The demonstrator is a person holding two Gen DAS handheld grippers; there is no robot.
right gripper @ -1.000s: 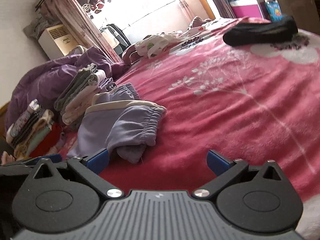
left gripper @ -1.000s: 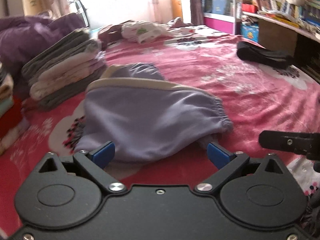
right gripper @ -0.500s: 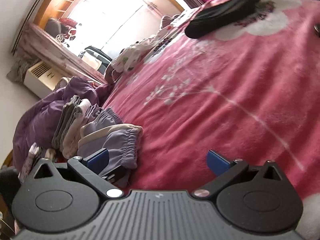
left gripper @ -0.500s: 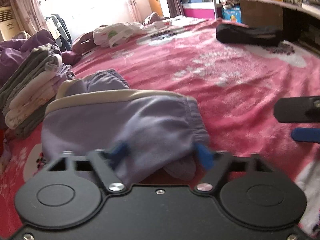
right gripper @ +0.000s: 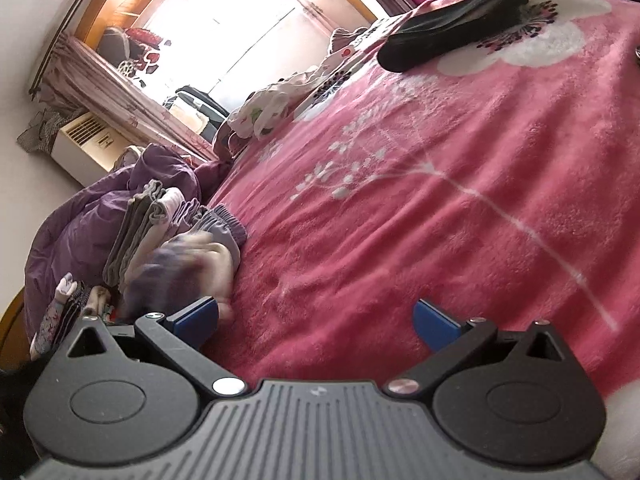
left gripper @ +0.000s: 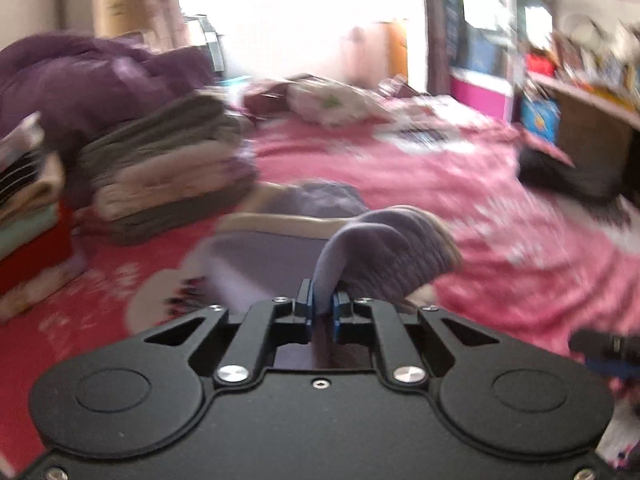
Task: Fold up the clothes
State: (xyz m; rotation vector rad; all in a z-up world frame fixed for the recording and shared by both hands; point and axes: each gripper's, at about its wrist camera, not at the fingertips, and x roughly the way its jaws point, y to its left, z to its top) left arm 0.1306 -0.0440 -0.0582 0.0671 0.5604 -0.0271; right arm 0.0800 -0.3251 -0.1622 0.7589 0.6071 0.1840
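Note:
A lavender garment [left gripper: 384, 252] with a cream waistband lies on the pink bed cover. My left gripper [left gripper: 322, 308] is shut on a fold of it and holds that edge lifted above the rest. The same garment shows blurred at the left of the right wrist view [right gripper: 192, 264]. My right gripper [right gripper: 316, 320] is open and empty, low over the bare pink cover, to the right of the garment.
A stack of folded grey and cream clothes [left gripper: 160, 172] stands left of the garment, with a purple duvet [left gripper: 80, 80] behind. A black garment [right gripper: 452, 36] lies far right on the bed. Unfolded white clothes [left gripper: 332, 100] lie at the back. Shelves stand at the right.
My left gripper has closed on the lavender garment's near edge and lifted it. My right gripper has tilted and drawn away to the right, still open.

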